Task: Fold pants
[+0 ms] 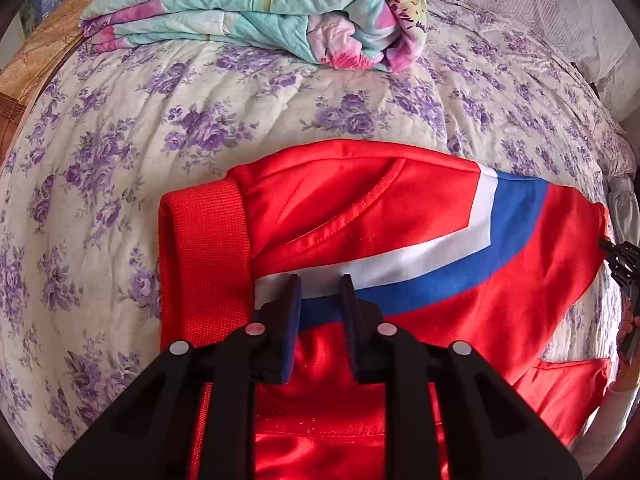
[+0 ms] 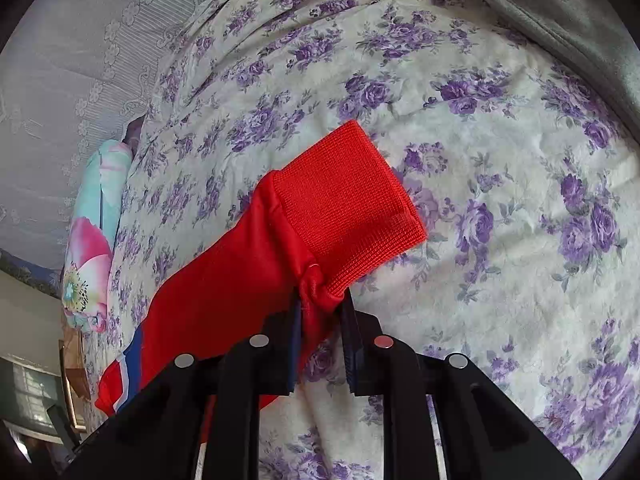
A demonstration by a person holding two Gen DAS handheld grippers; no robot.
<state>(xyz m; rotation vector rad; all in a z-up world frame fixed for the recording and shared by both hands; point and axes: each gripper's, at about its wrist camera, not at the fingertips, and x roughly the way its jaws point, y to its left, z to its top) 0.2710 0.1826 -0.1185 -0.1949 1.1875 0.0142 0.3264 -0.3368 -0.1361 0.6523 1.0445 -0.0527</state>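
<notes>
Red pants with a white and blue stripe lie partly folded on the floral bed sheet. A ribbed red cuff lies at their left edge. My left gripper hovers over the pants with its fingers a little apart and nothing between them. My right gripper is shut on a pinch of red fabric just below the other ribbed cuff and holds that leg end of the pants above the sheet. The right gripper's tip also shows in the left wrist view, at the pants' right end.
A folded teal and pink floral quilt lies at the far side of the bed; it also shows in the right wrist view. A pale lace-patterned cover and a grey blanket border the bed.
</notes>
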